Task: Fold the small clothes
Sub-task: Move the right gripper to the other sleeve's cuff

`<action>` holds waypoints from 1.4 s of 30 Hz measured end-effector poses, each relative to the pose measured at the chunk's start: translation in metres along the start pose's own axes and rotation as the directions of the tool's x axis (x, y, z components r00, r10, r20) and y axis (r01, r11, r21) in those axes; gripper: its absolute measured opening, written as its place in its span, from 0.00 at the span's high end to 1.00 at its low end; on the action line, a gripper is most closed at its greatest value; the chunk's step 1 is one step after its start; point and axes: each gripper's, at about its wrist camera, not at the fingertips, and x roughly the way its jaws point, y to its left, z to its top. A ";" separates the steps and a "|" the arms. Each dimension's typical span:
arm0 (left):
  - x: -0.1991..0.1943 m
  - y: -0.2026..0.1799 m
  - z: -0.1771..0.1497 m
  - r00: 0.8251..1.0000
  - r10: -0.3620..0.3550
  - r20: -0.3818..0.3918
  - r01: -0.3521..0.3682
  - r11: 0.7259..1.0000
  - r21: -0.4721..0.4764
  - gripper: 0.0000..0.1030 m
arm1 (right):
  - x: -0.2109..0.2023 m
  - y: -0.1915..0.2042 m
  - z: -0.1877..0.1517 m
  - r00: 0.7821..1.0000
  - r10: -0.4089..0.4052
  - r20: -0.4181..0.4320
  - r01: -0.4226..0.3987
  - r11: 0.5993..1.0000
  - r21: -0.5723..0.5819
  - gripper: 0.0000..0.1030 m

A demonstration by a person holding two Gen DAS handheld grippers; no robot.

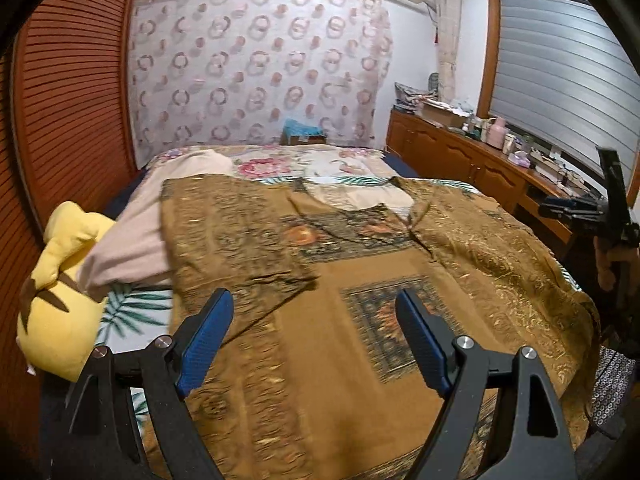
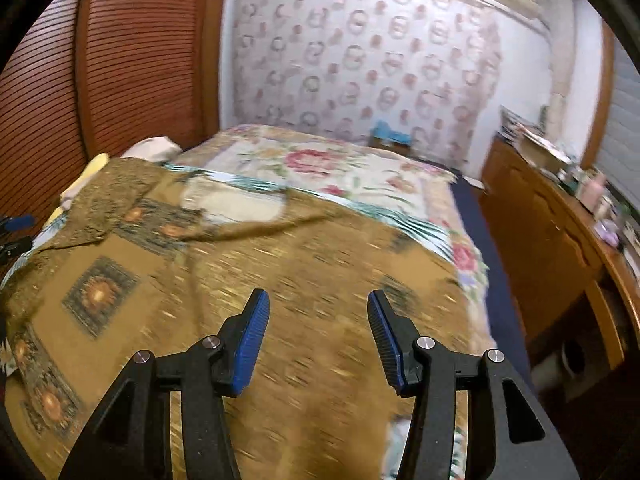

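No real containers here that we can make out, just one brown patterned top [image 1: 360,280] spread flat across the middle of the bed [image 1: 280,164], neckline toward the far edge. Our left claw [image 1: 316,332] hangs over it wide apart, nothing in it. Our right claw [image 2: 318,332] is released too, nothing between the pads. Only the left view gives us the one yellow plush [image 1: 60,300] and the pink cloth [image 1: 132,240] at the bed's left edge. Right view's blurry, mostly showing the wooden cabinet [image 2: 540,248].
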 end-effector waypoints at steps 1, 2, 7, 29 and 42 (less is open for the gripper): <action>0.002 -0.004 0.001 1.000 -0.007 -0.003 0.007 1.000 0.002 0.19 | -0.001 -0.009 -0.007 1.000 -0.011 -0.007 0.011 1.000 0.019 0.49; 0.004 -0.008 0.002 1.000 -0.012 -0.007 0.012 1.000 0.007 0.19 | -0.001 -0.015 -0.011 1.000 -0.022 -0.016 0.022 0.999 0.035 0.49; 0.011 -0.028 0.006 0.999 -0.033 -0.024 0.034 0.999 0.039 0.19 | 0.009 -0.037 -0.039 0.994 -0.065 -0.083 0.073 0.993 0.098 0.49; 0.045 -0.080 0.013 0.990 -0.082 -0.114 0.096 0.988 0.121 0.19 | 0.035 -0.091 -0.032 0.977 0.052 -0.206 0.017 0.948 0.319 0.49; 0.064 -0.090 0.006 0.982 -0.062 -0.181 0.084 0.989 0.119 0.19 | 0.030 -0.090 -0.037 0.975 0.092 -0.200 -0.042 0.970 0.240 0.60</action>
